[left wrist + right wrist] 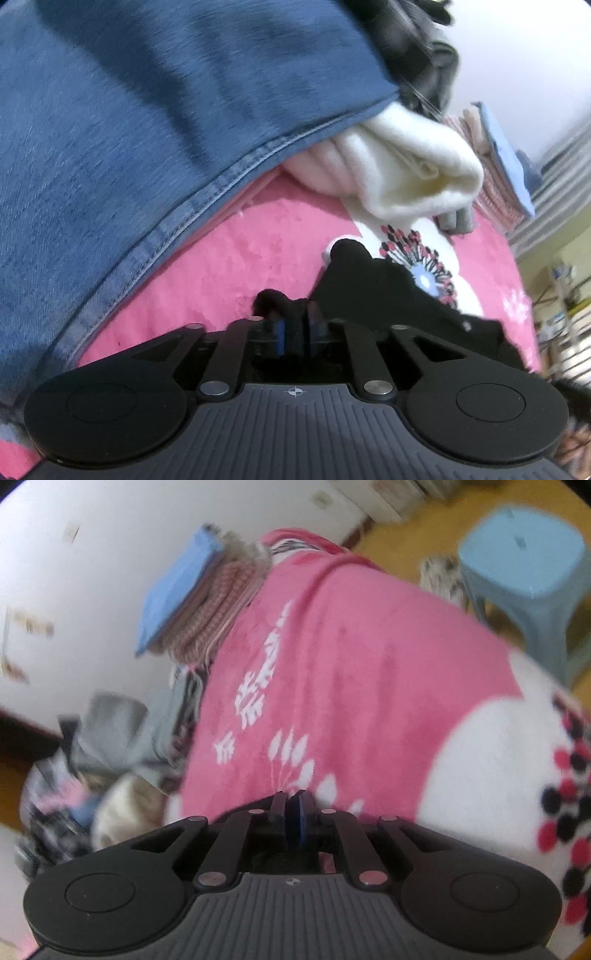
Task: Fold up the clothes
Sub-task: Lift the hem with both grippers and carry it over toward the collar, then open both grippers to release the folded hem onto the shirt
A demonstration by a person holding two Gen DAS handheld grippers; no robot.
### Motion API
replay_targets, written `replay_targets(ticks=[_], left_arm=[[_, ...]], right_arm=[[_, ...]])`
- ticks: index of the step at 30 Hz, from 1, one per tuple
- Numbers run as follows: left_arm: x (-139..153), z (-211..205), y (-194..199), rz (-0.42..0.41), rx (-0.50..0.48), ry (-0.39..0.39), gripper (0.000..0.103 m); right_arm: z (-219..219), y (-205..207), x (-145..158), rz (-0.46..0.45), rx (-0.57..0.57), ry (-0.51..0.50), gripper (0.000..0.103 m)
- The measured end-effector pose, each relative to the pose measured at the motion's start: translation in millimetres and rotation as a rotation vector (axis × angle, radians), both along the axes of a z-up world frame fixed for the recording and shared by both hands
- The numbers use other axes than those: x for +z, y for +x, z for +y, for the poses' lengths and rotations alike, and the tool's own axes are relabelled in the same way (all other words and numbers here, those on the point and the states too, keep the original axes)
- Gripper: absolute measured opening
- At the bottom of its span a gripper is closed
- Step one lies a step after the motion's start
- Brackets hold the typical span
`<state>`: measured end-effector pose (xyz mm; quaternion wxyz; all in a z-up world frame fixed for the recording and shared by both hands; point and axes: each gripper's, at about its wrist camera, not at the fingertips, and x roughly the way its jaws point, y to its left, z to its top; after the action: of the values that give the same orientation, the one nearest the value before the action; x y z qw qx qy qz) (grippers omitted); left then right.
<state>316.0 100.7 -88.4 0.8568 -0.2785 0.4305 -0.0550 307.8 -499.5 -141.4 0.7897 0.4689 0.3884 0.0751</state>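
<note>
Pink fleece blanket (369, 657) covers the bed. My left tool (293, 317) pinches a black garment (388, 295) beside the jeans (147, 129); my right tool (293, 801) looks nearly clenched, empty. Next: lay it flat.

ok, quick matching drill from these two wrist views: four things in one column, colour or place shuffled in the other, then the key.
Things:
1. denim garment
2. blanket
3. stool
4. folded white garment

Descriptions:
A. light blue, on the floor
B. pink, with white pattern
C. cream, beside the denim's hem
D. blue, fills the left wrist view's upper left

Pairs: 1-D, 2-B, 3-A, 4-C
</note>
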Motion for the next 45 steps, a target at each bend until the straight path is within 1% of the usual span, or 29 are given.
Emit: replay_targets(ticks=[1, 2, 3, 4, 8, 11, 14, 17, 19, 20, 21, 23, 25, 26, 28, 30, 32, 34, 38, 42, 44, 45], left_arm=[[0.5, 5.1, 0.5, 0.012, 0.018, -0.058, 0.039], [1.1, 9.7, 0.9, 0.025, 0.037, -0.111, 0.045], [2.6, 12.3, 0.1, 0.033, 0.056, -0.142, 0.055], [5.2, 12.5, -2.4, 0.034, 0.067, -0.153, 0.062], [16.0, 12.9, -12.8, 0.035, 0.107, -0.191, 0.071], [27.0, 10.8, -25.1, 0.02, 0.099, -0.189, 0.073], [39.8, 10.3, -41.5, 0.002, 0.088, -0.187, 0.077], [55.9, 10.7, -62.4, -0.008, 0.072, -0.163, 0.078], [67.1, 13.8, -79.1, -0.013, 0.058, -0.151, 0.078], [73.2, 15.0, -89.3, -0.019, 0.049, -0.142, 0.078], [78.8, 15.4, -98.6, -0.02, 0.037, -0.123, 0.078], [87.9, 13.5, -122.7, -0.025, 0.001, -0.049, 0.079], [84.9, 10.1, -149.2, -0.013, -0.021, 0.039, 0.082], [79.0, 7.0, -162.8, 0.013, -0.038, 0.082, 0.083], [64.5, -0.2, -183.8, 0.07, -0.08, 0.127, 0.083], [50.7, -7.8, -203.0, 0.101, -0.117, 0.153, 0.083], [43.5, -14.1, -215.8, 0.088, -0.131, 0.196, 0.085], [37.4, -20.4, -227.0, 0.067, -0.142, 0.237, 0.096], [29.8, -27.8, -233.0, 0.045, -0.175, 0.241, 0.1], [26.0, -34.8, -234.1, 0.03, -0.187, 0.238, 0.1], [26.6, -34.9, -240.9, -0.044, -0.178, 0.242, 0.099], [26.2, -35.0, -242.5, -0.065, -0.181, 0.239, 0.097]], right_arm=[[-6.0, -3.5, -1.2, 0.003, -0.015, 0.041, 0.02], [-10.7, -7.1, -0.5, 0.0, -0.026, 0.063, 0.027], [-14.0, -12.6, 2.6, -0.007, -0.033, 0.068, 0.038], [-17.4, -18.1, 5.9, -0.014, -0.041, 0.072, 0.041], [-25.3, -43.6, 17.0, 0.013, -0.062, 0.065, 0.045], [-29.5, -68.8, 24.5, 0.023, -0.076, 0.083, 0.046], [-31.0, -96.2, 36.2, 0.007, -0.082, 0.094, 0.048], [-30.3, -122.0, 50.6, -0.024, -0.101, 0.12, 0.051], [-28.6, -136.8, 59.4, -0.042, -0.112, 0.14, 0.057], [-27.1, -144.0, 62.9, -0.051, -0.113, 0.148, 0.058], [-24.1, -151.0, 65.9, -0.059, -0.109, 0.156, 0.059], [-16.9, -163.9, 71.0, -0.072, -0.097, 0.17, 0.06], [-6.6, -178.2, 71.7, -0.071, -0.076, 0.182, 0.062], [-2.4, -184.8, 71.0, -0.068, -0.069, 0.191, 0.063], [8.5, -200.4, 66.1, -0.057, -0.056, 0.221, 0.064], [18.6, -215.2, 63.3, -0.034, -0.054, 0.211, 0.064], [31.8, -229.7, 63.5, -0.025, -0.029, 0.171, 0.064], [44.6, -242.8, 62.3, -0.017, 0.005, 0.147, 0.064], [68.3, -254.7, 56.9, 0.008, 0.084, 0.084, 0.067], [85.7, -255.0, 46.7, 0.049, 0.139, 0.042, 0.068], [92.2, -253.1, 42.5, 0.062, 0.152, 0.04, 0.068], [95.8, -252.2, 40.9, 0.067, 0.157, 0.04, 0.068]])
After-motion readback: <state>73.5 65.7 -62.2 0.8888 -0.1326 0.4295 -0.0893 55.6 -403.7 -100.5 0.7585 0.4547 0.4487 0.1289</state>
